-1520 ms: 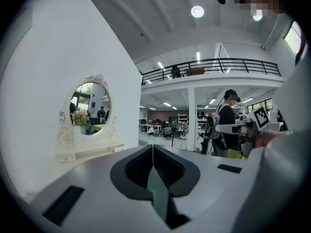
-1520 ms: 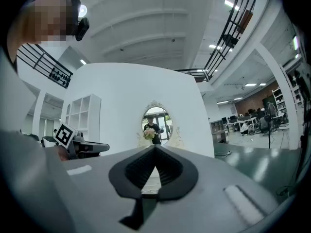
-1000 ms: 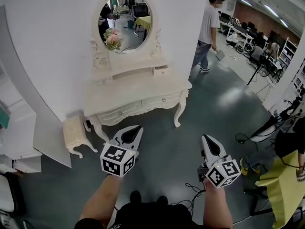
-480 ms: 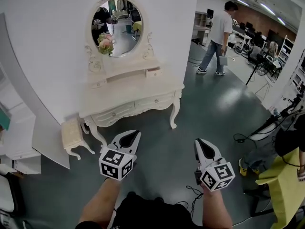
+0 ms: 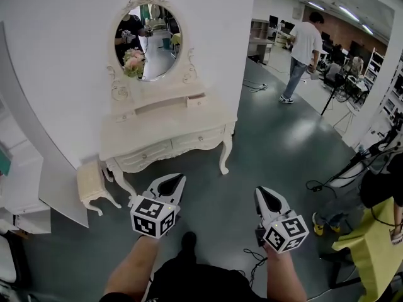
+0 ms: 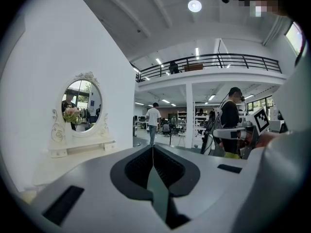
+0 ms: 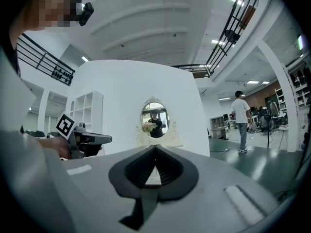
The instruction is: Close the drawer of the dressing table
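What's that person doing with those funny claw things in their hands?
A person holds a gripper in each hand, the left gripper and the right gripper, both shut and empty. They face a white dressing table with an oval mirror, standing back from it. A small drawer on its upper shelf looks pulled out a little. Neither gripper touches it yet, so it is not closed.

Open lab hall — desks (image 5: 263, 43) and a mezzanine railing (image 6: 214, 59) overhead.
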A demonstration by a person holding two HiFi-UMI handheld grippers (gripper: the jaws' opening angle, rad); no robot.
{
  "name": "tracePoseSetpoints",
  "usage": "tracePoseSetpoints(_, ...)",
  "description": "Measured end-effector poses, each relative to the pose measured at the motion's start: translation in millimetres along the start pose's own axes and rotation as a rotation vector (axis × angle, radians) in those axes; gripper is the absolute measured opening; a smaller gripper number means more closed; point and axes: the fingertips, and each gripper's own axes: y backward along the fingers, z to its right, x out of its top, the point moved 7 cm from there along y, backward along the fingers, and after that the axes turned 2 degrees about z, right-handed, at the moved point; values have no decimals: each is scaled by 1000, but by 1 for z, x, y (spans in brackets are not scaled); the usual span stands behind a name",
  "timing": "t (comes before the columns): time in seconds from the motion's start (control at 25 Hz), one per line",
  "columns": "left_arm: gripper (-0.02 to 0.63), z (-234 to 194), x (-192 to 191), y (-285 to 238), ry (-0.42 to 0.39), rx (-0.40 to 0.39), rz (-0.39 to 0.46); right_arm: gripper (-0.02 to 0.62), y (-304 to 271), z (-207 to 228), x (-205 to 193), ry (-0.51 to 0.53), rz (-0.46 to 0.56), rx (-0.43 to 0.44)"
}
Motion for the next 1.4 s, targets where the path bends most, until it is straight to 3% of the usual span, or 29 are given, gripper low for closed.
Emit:
tracePoseSetpoints(0.32,11,-44,5,-46,28,2,30,9,-52,21,5,19,-24,0)
tracePoseSetpoints(0.68,11,-121,15,-118,45,-6,27,9,-158,50,4,10,-49,8)
tracePoseSetpoints(1.08,11,-216,17,-172,76,-14,24,9,-262,54,-2,-19,-86,2)
tracePoseSetpoints(1.4,11,-253,5,-201,104,-28,-12,9,-313,58,-13,-55,-110,23)
